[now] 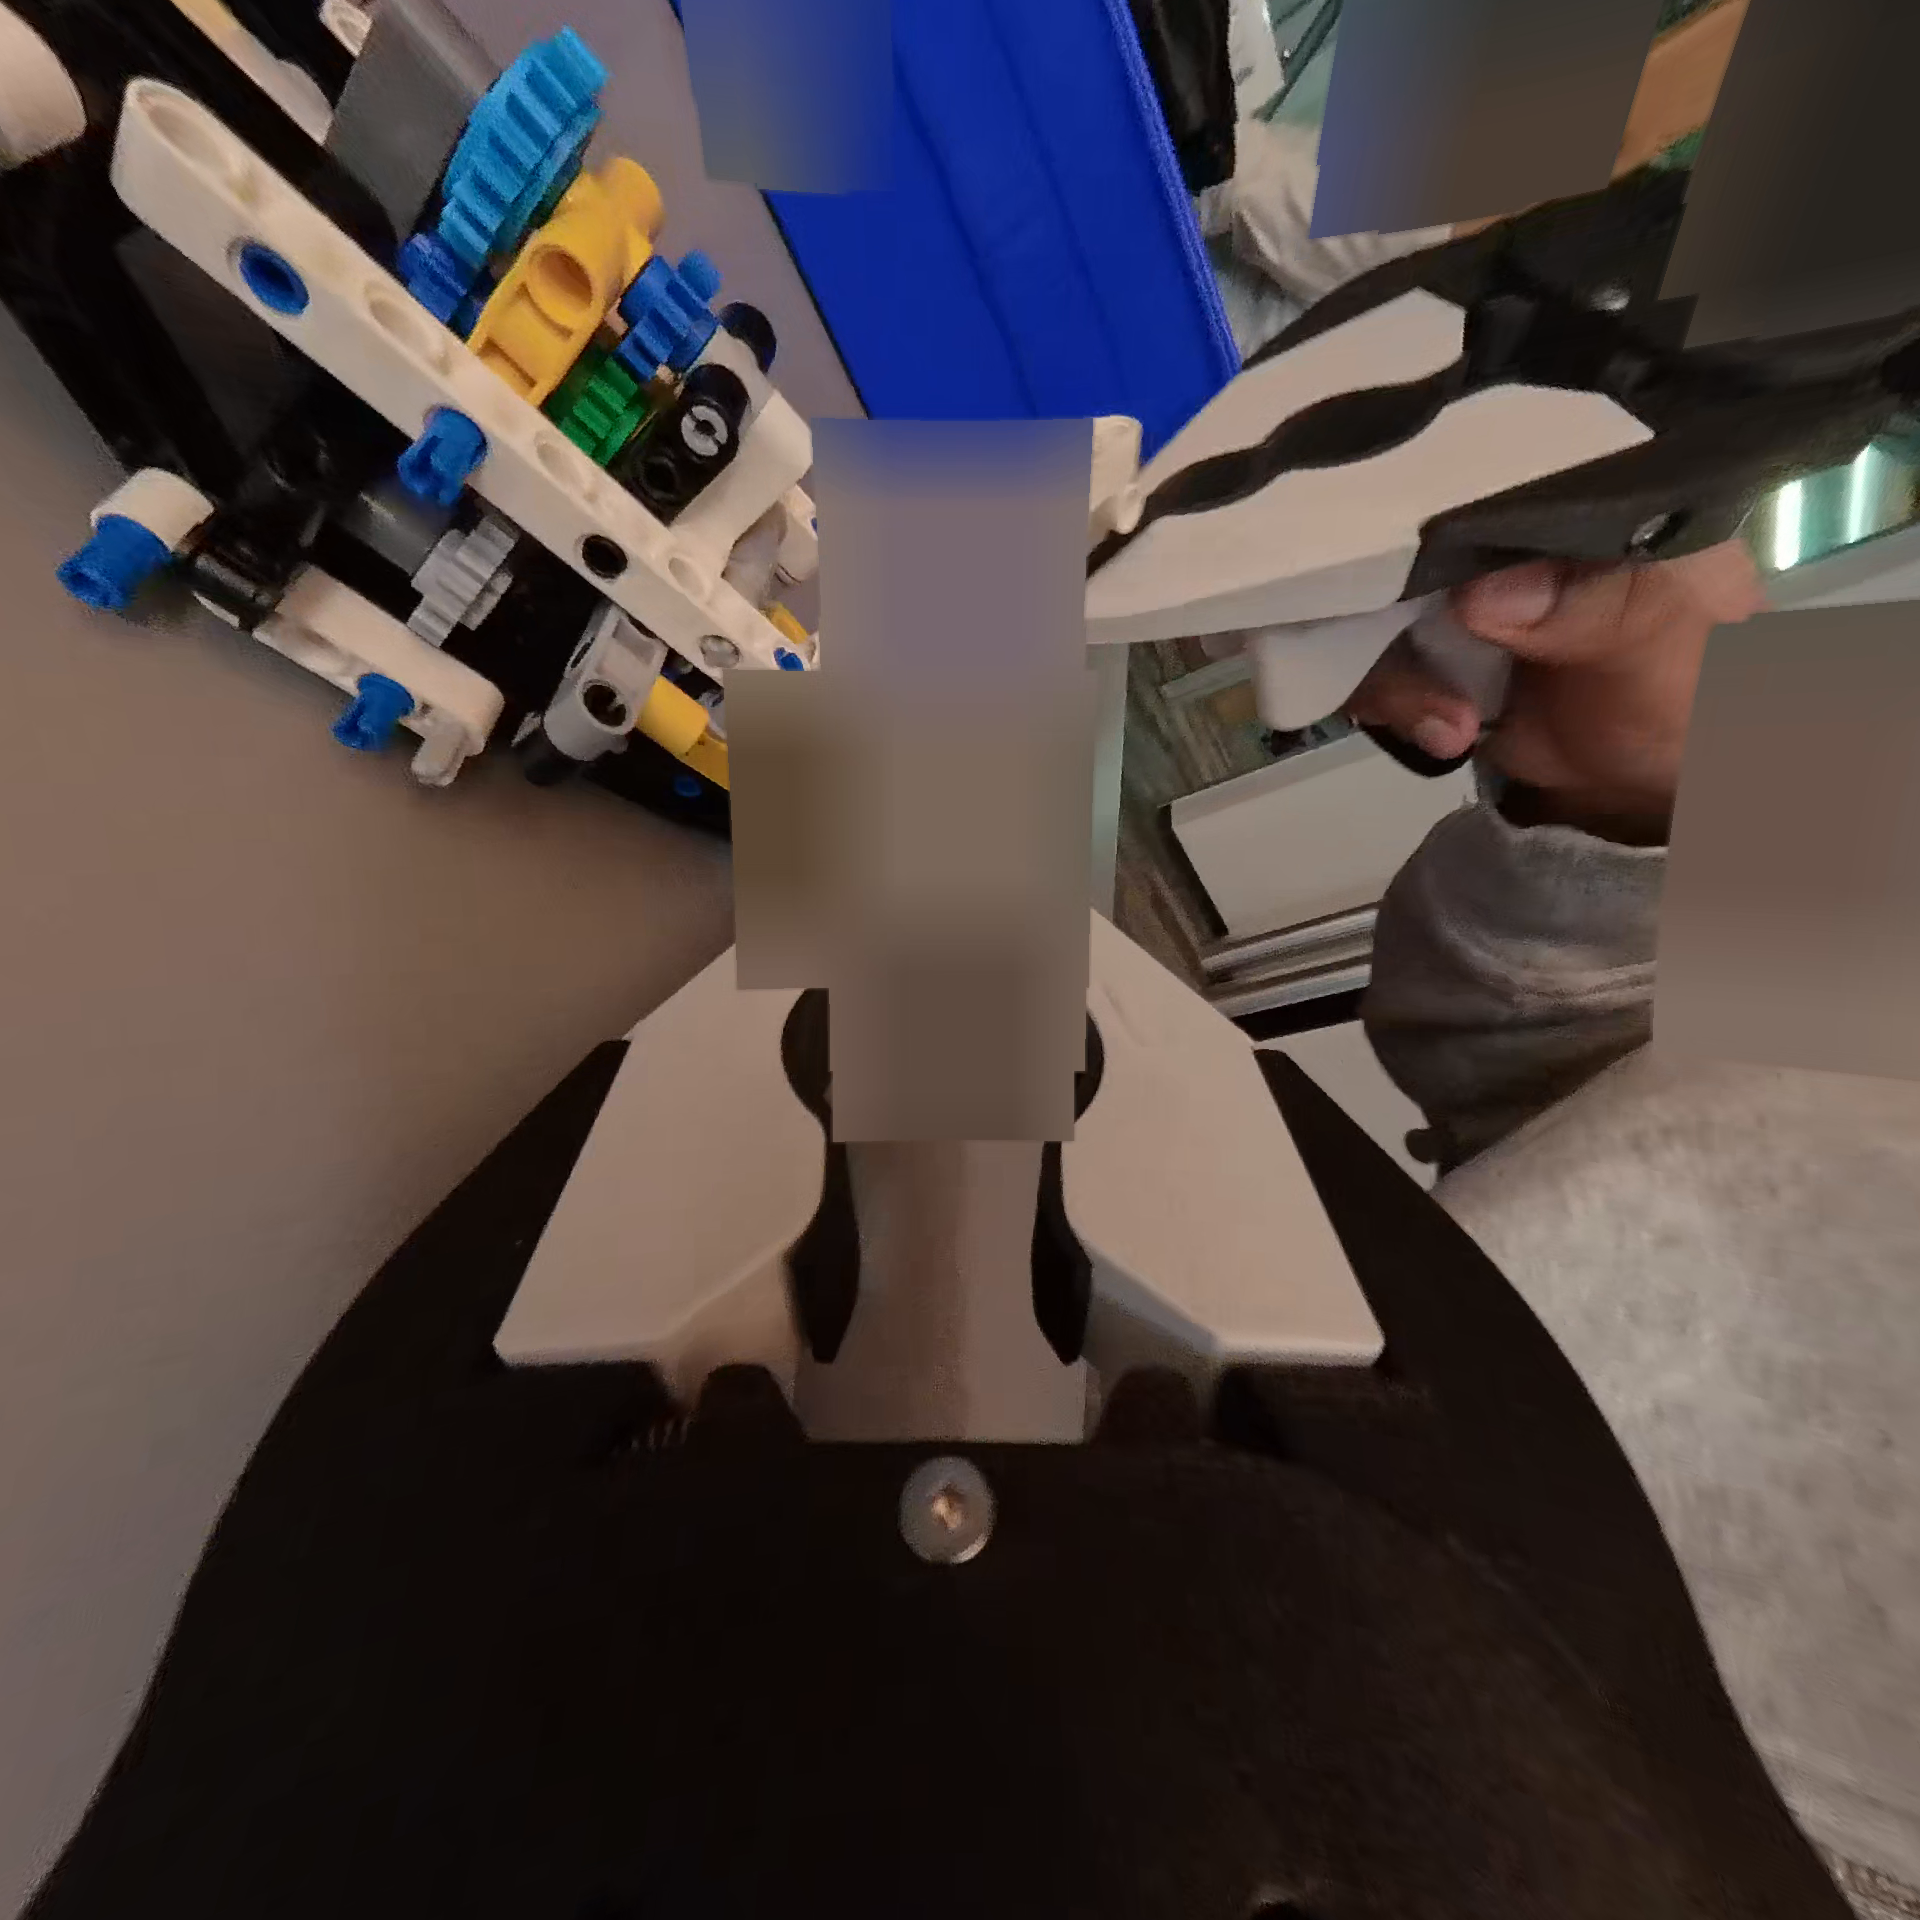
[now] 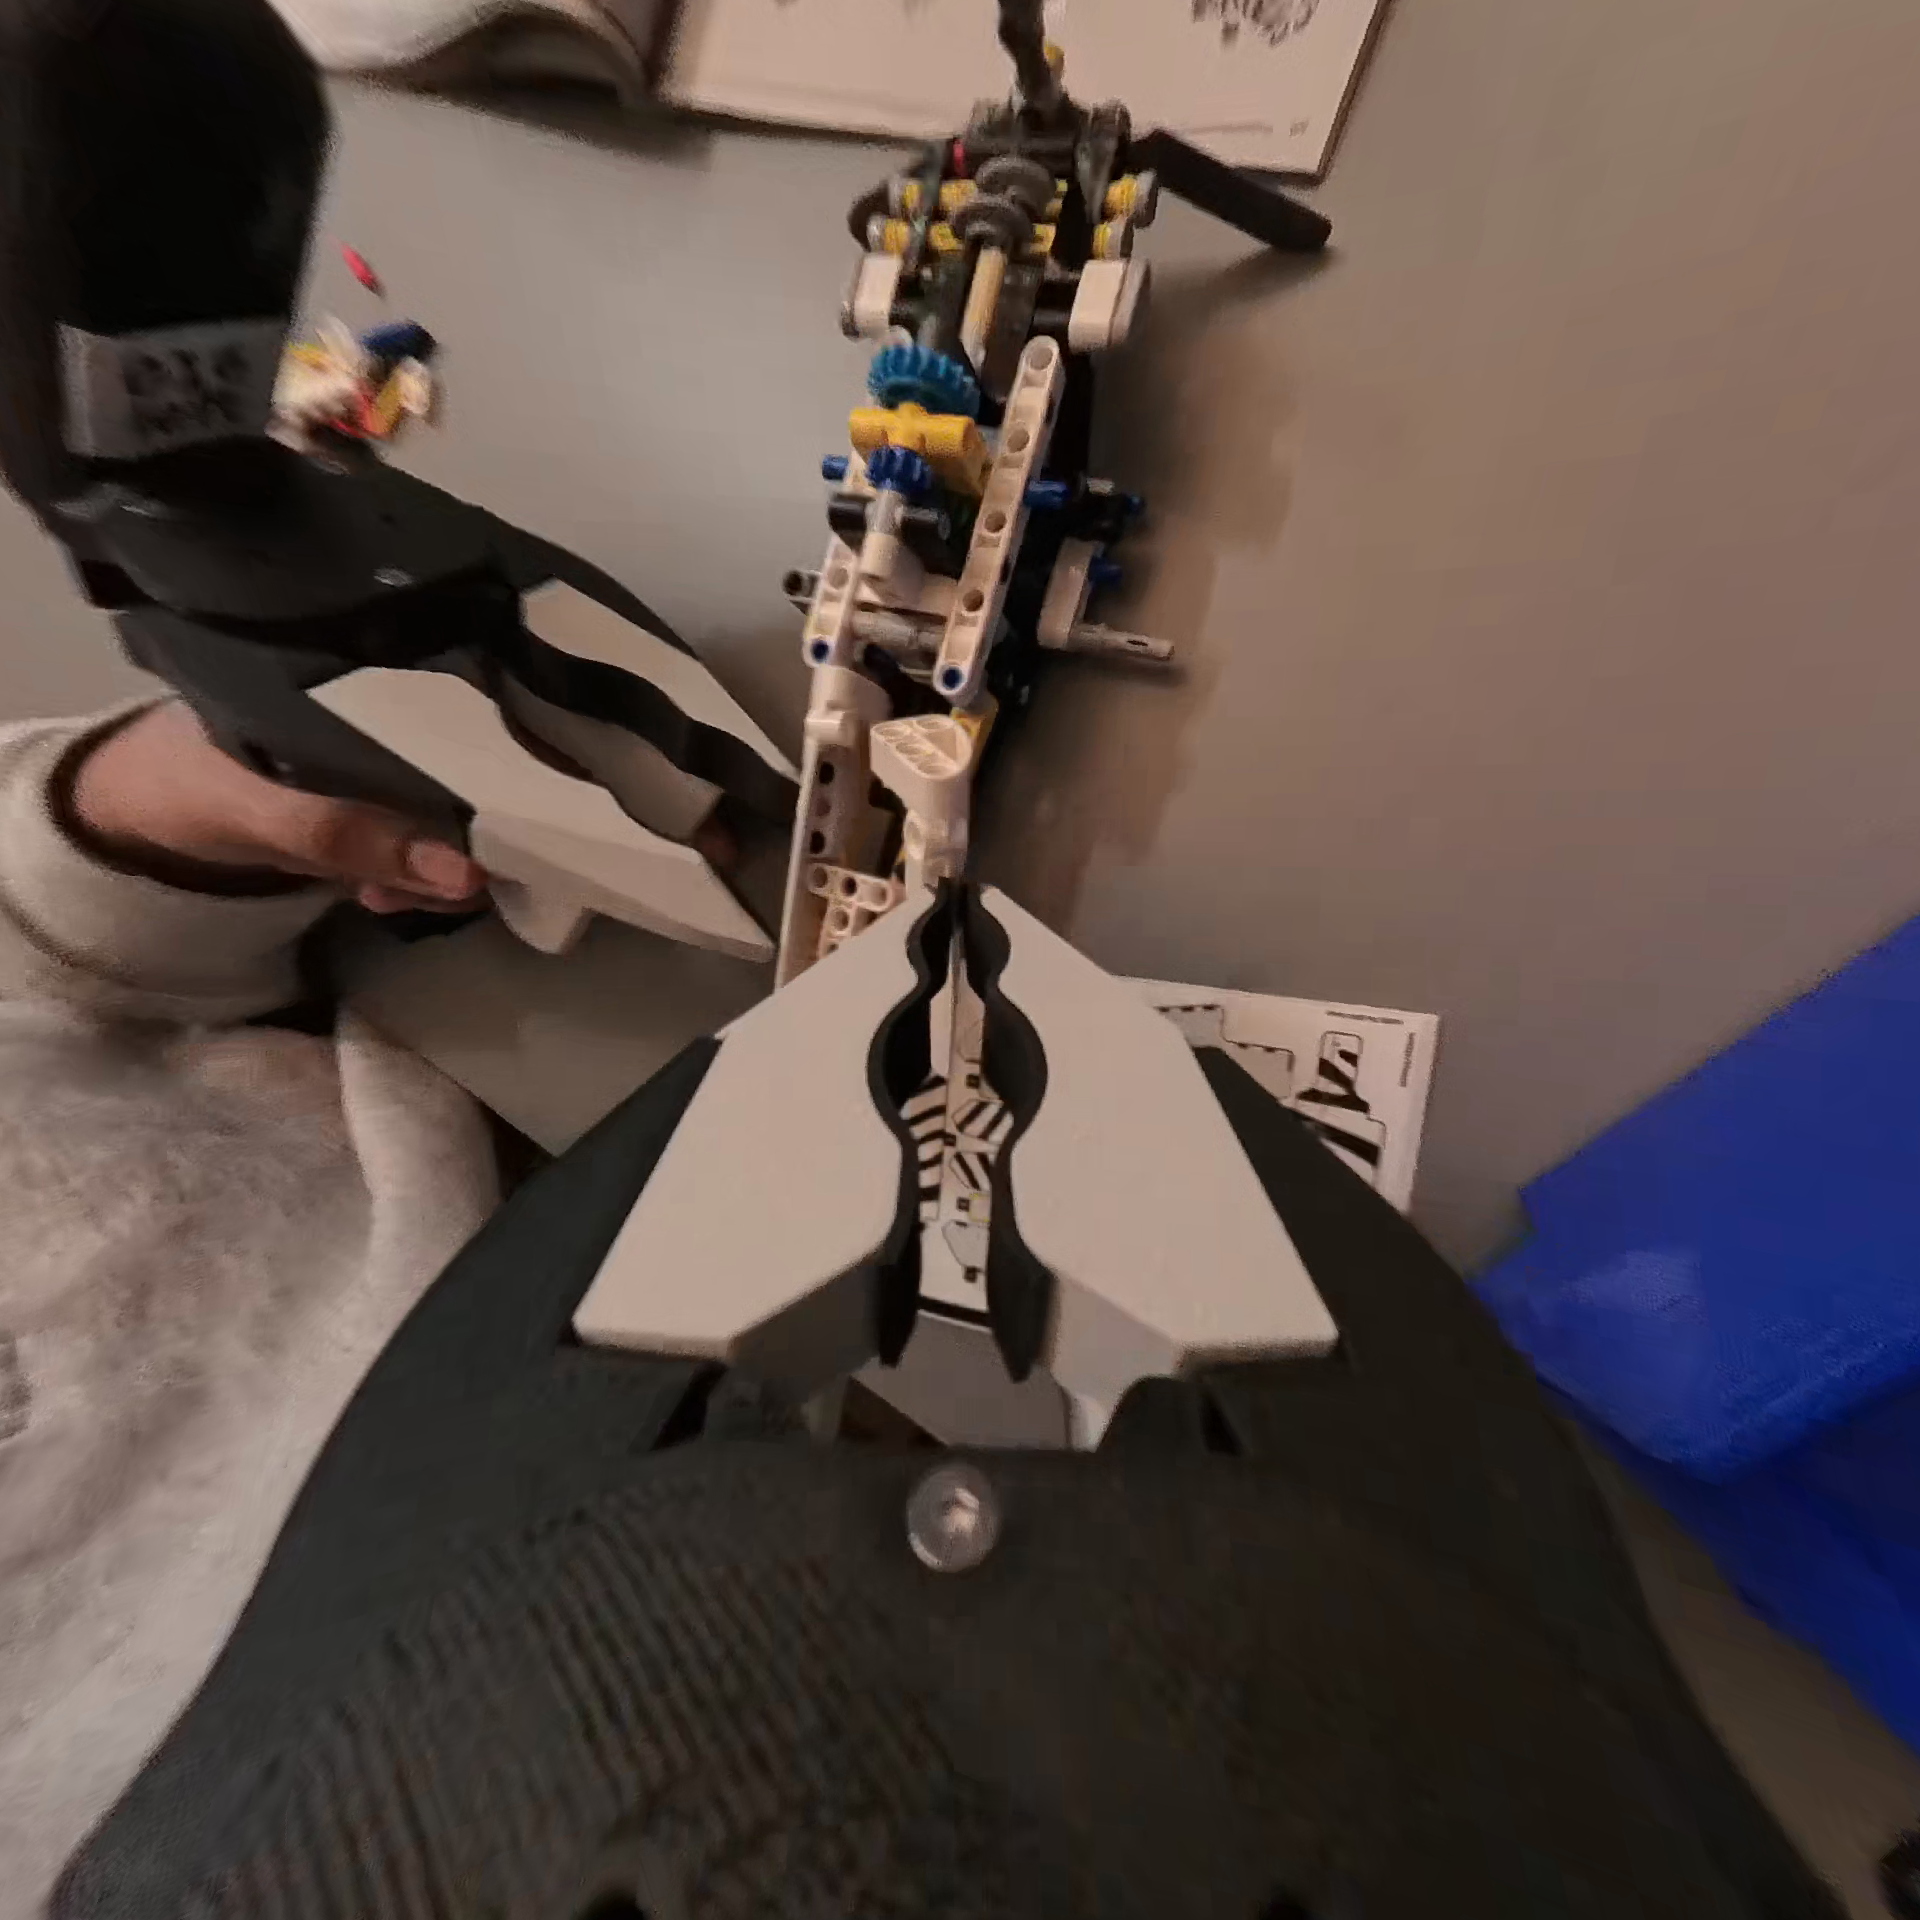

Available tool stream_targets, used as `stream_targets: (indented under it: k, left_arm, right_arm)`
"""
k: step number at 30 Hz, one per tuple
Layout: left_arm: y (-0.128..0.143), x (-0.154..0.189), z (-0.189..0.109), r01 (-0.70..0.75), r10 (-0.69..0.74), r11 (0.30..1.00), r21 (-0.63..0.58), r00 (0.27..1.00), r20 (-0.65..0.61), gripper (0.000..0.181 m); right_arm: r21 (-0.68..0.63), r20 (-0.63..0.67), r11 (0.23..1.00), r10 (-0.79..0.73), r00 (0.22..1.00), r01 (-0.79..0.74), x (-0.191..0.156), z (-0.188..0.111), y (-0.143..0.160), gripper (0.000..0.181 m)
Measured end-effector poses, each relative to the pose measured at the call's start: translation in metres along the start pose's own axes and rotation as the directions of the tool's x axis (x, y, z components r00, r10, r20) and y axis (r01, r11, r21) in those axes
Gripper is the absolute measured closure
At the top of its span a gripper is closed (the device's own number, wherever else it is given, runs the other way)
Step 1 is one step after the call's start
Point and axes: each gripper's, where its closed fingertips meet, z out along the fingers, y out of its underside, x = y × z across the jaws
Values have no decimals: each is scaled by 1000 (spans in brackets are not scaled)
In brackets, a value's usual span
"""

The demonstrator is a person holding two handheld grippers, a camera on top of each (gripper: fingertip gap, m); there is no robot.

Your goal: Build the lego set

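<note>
The long lego model [image 2: 966, 540], with white beams, blue gears and yellow parts, lies on the grey table; it also fills the upper left of the left wrist view [image 1: 468, 395]. My right gripper [image 2: 951, 899] is shut, its tips pinching a white piece [image 2: 935, 821] at the model's near end; it also shows in the left wrist view [image 1: 1107, 530]. My left gripper [image 2: 774, 862] is beside the model's white frame with its jaws apart and nothing visible between them. Its fingers [image 1: 675, 1174] show in its own view, but blur patches hide the tips.
A black-and-white sticker sheet [image 2: 1309, 1081] lies under my right gripper. A blue bin [image 2: 1714, 1247] stands to the right. An open instruction booklet [image 2: 883, 52] lies at the far edge. Several loose pieces [image 2: 353, 384] lie at the left. The person's hand [image 2: 312, 831] holds the left gripper.
</note>
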Motion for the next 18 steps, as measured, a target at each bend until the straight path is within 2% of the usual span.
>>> stream_targets:
  k: [1, 7, 9, 11, 14, 18]
  left_arm:
    - [0, -1, -1, 5, -5, 1000, 6, 1000, -4, 155]
    - [1, -1, 0, 21, -21, 1000, 3, 1000, -14, 157]
    - [0, -1, -1, 6, -6, 1000, 17, 1000, -8, 156]
    - [0, 0, -3, 7, -7, 1000, 23, 1000, -15, 153]
    - [-8, -3, -13, 2, -2, 998, 69, 1000, 1, 151]
    - [-35, 5, -38, -75, 71, 966, 246, 997, 24, 157]
  right_arm:
    - [-52, -38, 999, -9, 999, 7, 3, 3, 1, 181]
    - [-354, -99, 929, 75, 992, -106, 2, 17, 12, 181]
    - [-411, -108, 899, 118, 987, -152, 0, 14, 13, 181]
    - [-412, -109, 896, 134, 985, -168, -1, 11, 9, 181]
    - [-342, -94, 924, 150, 984, -174, 0, 8, 1, 181]
    - [-197, 26, 966, 173, 985, -165, -19, 4, -13, 181]
